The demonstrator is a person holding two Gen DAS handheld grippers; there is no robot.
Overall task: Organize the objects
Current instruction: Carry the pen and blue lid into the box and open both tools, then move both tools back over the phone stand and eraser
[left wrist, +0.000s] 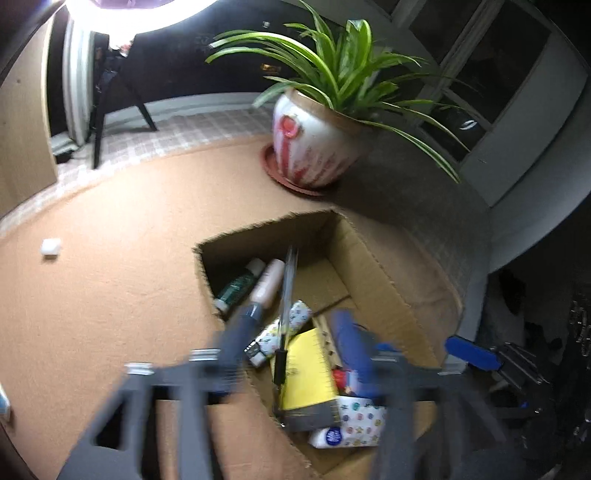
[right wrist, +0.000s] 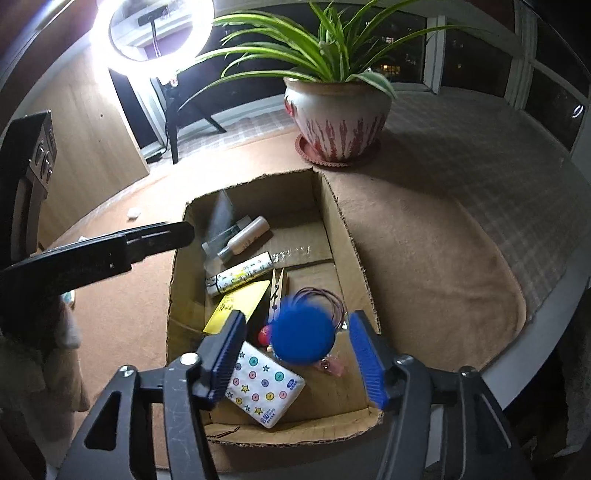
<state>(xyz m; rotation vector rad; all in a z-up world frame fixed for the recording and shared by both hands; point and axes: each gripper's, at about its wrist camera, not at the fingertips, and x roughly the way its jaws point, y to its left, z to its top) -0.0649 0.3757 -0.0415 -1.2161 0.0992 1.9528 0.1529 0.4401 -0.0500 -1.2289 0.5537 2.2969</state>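
Observation:
An open cardboard box lies on the tan blanket. It holds two small bottles, a patterned tube, a yellow card, a clothespin, thin hair bands and a tissue pack. My right gripper stands open over the box's near end. A blurred blue fuzzy ball hangs between its blue pads, touching neither. My left gripper is open over the box. A blurred dark pen stands upright between its fingers, free of both.
A potted spider plant on a red saucer stands beyond the box. A bright ring light on a stand glares at the back left. A small white object lies on the blanket left of the box. The blanket's edge drops off at right.

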